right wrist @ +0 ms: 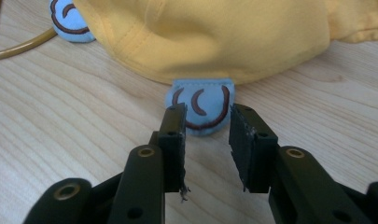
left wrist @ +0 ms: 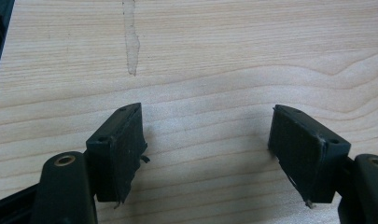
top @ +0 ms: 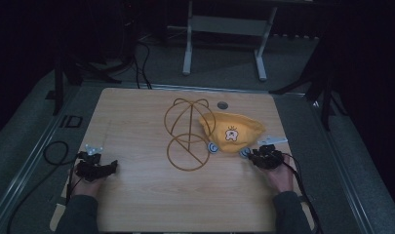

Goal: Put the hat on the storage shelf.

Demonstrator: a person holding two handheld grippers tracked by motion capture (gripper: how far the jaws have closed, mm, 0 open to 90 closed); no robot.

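Wooden table in dark room, left gripper open, right gripper open at yellow cap

- Your high view looks forward and down from above your side, taking in the whole table.
- Your left gripper view sits close over bare wood.
- Your right gripper view faces the cap closely; the high view shares it.

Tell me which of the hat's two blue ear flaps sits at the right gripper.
The blue ear flap directly in front of the right gripper, partly between its jaws. The other flap lies farther along the yellow hat brim, beside the wire stand.
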